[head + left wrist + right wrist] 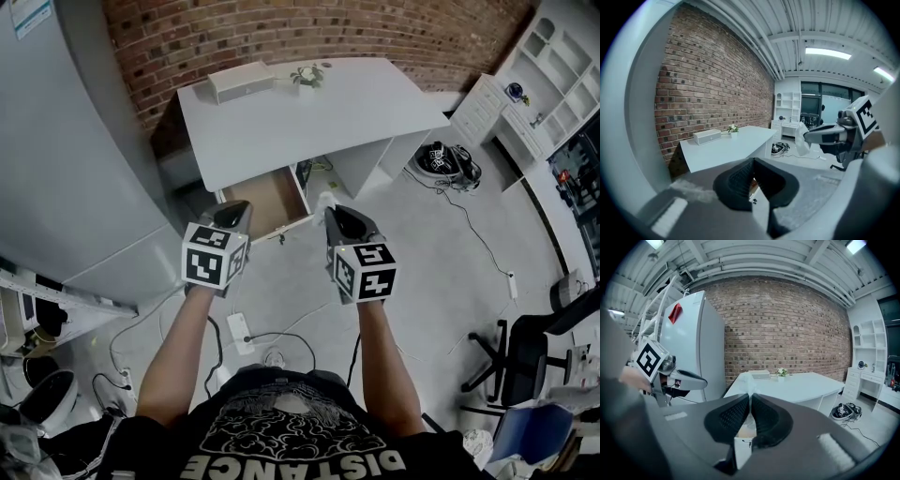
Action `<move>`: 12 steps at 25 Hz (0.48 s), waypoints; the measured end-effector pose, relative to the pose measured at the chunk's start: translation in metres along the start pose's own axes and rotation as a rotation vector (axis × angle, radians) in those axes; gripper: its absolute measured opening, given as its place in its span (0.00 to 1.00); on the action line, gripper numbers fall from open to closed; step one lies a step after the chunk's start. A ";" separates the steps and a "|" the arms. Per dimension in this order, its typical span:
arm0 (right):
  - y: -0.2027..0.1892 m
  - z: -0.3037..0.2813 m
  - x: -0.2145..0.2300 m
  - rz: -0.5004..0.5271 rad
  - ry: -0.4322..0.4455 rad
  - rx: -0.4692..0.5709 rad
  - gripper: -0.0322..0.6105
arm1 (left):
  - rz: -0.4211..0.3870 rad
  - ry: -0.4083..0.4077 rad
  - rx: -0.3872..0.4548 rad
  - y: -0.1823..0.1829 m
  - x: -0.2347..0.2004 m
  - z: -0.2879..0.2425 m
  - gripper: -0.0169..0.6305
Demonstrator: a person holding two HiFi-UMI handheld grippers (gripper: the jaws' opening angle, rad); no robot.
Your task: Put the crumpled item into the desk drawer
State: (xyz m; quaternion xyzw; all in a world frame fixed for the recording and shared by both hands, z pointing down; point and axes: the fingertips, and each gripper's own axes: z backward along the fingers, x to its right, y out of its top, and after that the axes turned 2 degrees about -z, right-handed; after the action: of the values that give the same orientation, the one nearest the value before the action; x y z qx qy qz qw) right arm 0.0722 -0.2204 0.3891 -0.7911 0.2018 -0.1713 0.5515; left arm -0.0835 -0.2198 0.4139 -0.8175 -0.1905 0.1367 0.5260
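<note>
A white crumpled item (324, 199) is pinched in my right gripper (330, 212), just right of the open desk drawer (281, 228), which has a wood-coloured inside. In the right gripper view the jaws are shut on the crumpled item (749, 380), which sticks up past the right gripper (750, 397). My left gripper (242, 208) hangs over the drawer's front left part. In the left gripper view the left gripper (753, 161) is shut with nothing in it, and the crumpled item (801, 140) shows at the right.
The white desk (309, 112) carries a white box (241, 82) and a small plant (307, 75). A tall grey cabinet (66, 141) stands at the left. On the floor are shoes (448, 161), a power strip (241, 333) with cables and an office chair (516, 356).
</note>
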 end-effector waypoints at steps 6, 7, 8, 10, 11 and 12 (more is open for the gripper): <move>0.005 -0.019 -0.001 0.013 0.020 0.001 0.08 | 0.009 0.018 0.009 0.002 -0.015 -0.005 0.02; 0.004 -0.023 -0.002 0.015 0.024 0.001 0.08 | 0.012 0.025 0.012 0.001 -0.019 -0.006 0.02; 0.003 -0.026 -0.002 0.017 0.029 0.000 0.08 | 0.015 0.031 0.014 0.000 -0.022 -0.007 0.03; 0.001 -0.033 -0.002 0.020 0.035 0.001 0.08 | 0.018 0.039 0.016 -0.002 -0.027 -0.010 0.02; 0.001 -0.036 -0.002 0.020 0.038 0.003 0.08 | 0.018 0.042 0.017 -0.002 -0.029 -0.011 0.03; 0.002 -0.039 -0.002 0.021 0.041 0.005 0.08 | 0.018 0.046 0.017 -0.002 -0.031 -0.012 0.02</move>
State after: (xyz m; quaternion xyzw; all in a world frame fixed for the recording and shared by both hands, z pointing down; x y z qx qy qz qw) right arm 0.0511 -0.2518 0.4004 -0.7837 0.2208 -0.1824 0.5511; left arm -0.1059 -0.2429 0.4220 -0.8176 -0.1698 0.1244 0.5360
